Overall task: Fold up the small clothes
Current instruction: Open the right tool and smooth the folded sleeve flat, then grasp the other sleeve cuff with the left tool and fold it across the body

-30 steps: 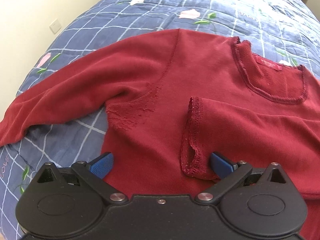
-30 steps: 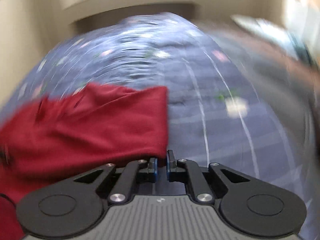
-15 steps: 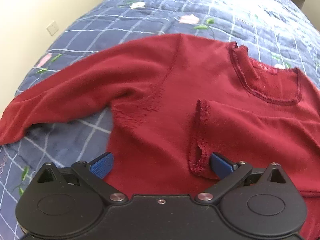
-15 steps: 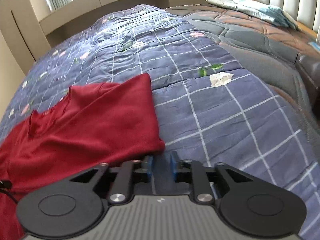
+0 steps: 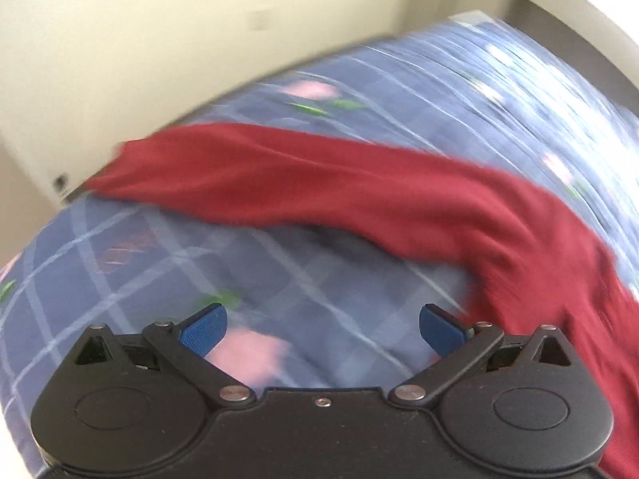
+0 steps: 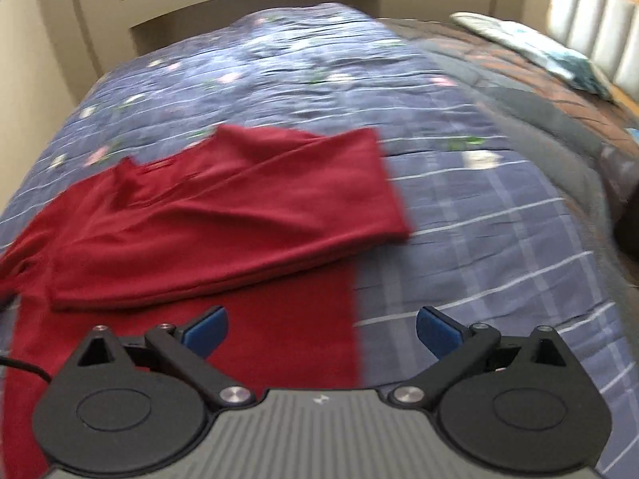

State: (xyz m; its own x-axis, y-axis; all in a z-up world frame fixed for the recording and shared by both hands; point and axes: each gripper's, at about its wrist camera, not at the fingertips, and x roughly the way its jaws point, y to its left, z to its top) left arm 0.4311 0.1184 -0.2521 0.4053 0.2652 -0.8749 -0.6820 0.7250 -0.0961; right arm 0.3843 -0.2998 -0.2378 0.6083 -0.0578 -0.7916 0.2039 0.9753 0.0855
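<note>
A dark red knit sweater lies on the blue plaid quilt. In the right wrist view one sleeve is folded across its body and the neckline is at the upper left. My right gripper is open and empty above the sweater's right edge. In the left wrist view the other sleeve stretches out to the left toward the bed's edge. My left gripper is open and empty over bare quilt, just below that sleeve. Both views are blurred.
The quilt with pink flowers covers the bed. A brown and grey blanket and a teal cloth lie at the right. A cream wall runs close along the left edge of the bed.
My left gripper has swung left off the sweater's body to face the outstretched sleeve. My right gripper has opened, let go of the folded sleeve and pulled back.
</note>
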